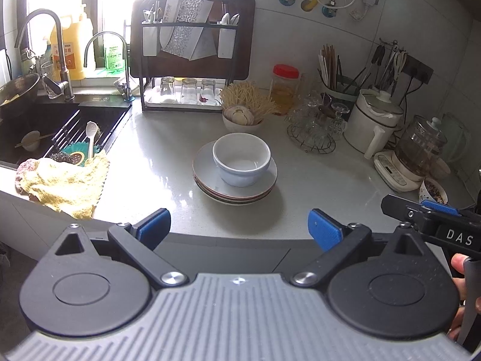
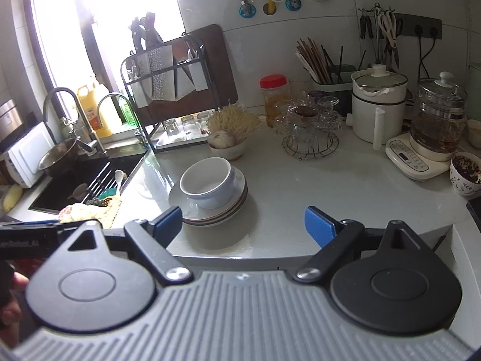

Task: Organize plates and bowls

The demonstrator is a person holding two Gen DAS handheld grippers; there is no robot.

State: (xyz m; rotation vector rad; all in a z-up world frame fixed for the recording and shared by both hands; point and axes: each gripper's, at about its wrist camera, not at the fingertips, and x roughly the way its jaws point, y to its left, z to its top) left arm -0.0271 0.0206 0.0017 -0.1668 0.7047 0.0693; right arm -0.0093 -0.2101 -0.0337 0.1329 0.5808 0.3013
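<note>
Left wrist view: your left gripper [image 1: 239, 228] and right gripper [image 2: 243, 225] hang released, empty; pale blue ceramic bowl [image 1: 242, 158] nests on stacked white plates [image 1: 210, 174] ahead, compact on the tabletop [image 1: 156, 162].

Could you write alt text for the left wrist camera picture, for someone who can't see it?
A white bowl sits on a stack of plates on a pale kitchen counter, beyond the open, empty left gripper. A sink lies at left, a yellow cloth beside it.
</note>
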